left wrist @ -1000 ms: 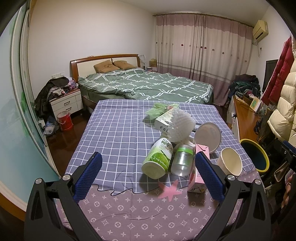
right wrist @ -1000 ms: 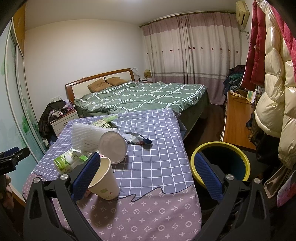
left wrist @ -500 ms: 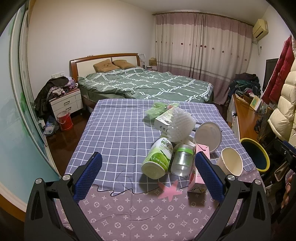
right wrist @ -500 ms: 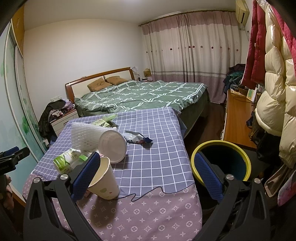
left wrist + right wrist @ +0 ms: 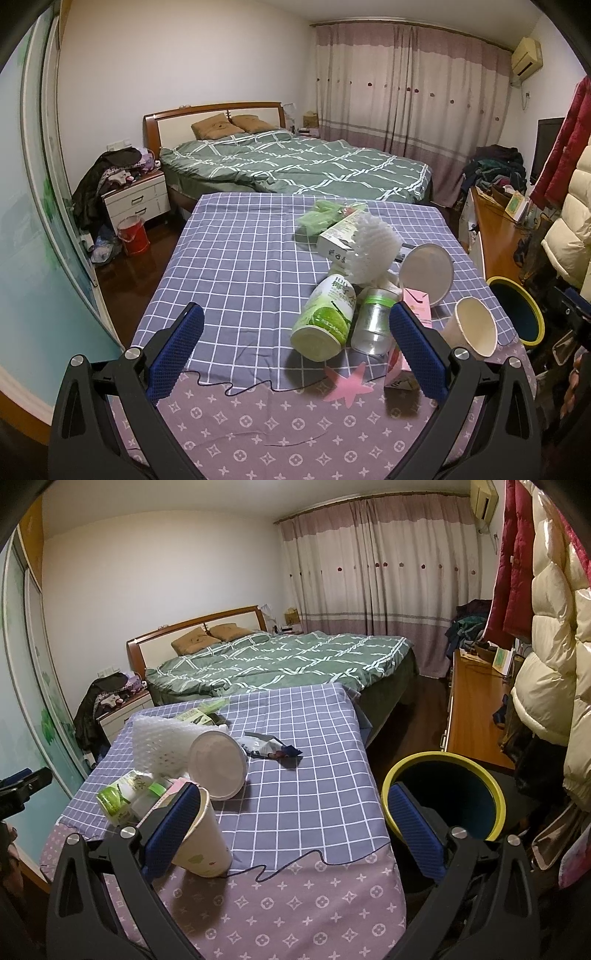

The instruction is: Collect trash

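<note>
Hovering above table (image 5: 229,266); tools (image 5: 295,339) agape

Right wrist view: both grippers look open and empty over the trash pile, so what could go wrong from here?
The paper cup lies tipped near the table's front edge, touching the right gripper's left finger; a nudge could roll it off. The green can and clear bottle lie on their sides touching, so the left gripper grabbing one may roll the other. The yellow-rimmed bin stands off the table's side, so a drop could miss.
</note>
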`<state>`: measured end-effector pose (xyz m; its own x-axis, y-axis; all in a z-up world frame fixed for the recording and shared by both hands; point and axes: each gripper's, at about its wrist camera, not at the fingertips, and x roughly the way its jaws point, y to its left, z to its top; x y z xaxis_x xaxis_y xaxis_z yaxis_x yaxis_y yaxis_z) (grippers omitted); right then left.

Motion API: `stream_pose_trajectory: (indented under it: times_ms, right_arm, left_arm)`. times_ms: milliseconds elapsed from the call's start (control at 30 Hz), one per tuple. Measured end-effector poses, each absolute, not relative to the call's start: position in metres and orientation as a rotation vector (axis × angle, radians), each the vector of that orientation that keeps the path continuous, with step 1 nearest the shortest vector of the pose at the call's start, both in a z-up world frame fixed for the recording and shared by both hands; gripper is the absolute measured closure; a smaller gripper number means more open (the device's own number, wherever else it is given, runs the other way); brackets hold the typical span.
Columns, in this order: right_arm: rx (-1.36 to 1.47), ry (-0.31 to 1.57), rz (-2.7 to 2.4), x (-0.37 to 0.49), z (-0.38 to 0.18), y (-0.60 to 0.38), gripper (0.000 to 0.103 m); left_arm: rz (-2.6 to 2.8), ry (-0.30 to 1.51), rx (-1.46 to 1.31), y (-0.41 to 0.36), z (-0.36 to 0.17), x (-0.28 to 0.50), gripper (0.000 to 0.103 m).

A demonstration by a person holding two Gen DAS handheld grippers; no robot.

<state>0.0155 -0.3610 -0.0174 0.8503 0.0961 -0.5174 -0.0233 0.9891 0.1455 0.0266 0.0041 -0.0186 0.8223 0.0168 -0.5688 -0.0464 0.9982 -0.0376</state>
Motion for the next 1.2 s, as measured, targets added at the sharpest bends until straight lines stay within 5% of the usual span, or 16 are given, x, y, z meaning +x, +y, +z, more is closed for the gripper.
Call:
stream_pose_trajectory:
  times_ms: [433, 467, 533, 633, 1100, 1200]
  right_arm:
    - [0.137, 0.621, 0.149, 0.097, -0.027, -0.355, 0.008]
    - [0.139, 0.629, 0.155, 0.107, -0.028, -0.356, 0.01]
    - [0.14, 0.662, 0.164, 0.132, -0.033, -0.358, 0.031]
    - [0.138, 0.742, 0.232, 0.17, -0.05, -0.362, 0.044]
    - [-0.105, 0.848, 0.327, 0.238, -0.098, -0.337, 0.047]
    - [-0.126, 0.877, 0.341, 0.249, -0.105, -0.329, 0.058]
  left_arm:
    - [0.029, 0.623, -0.059, 0.01, -0.032, 0.041, 0.004]
    - [0.029, 0.624, -0.059, 0.011, -0.033, 0.042, 0.004]
    - [0.03, 0.623, -0.062, 0.012, -0.034, 0.044, 0.004]
    - [0.031, 0.62, -0.06, 0.013, -0.036, 0.047, 0.004]
    - [-0.004, 0.646, -0.056, 0.004, -0.044, 0.069, 0.004]
    - [-0.015, 0.647, -0.047, -0.002, -0.044, 0.073, 0.004]
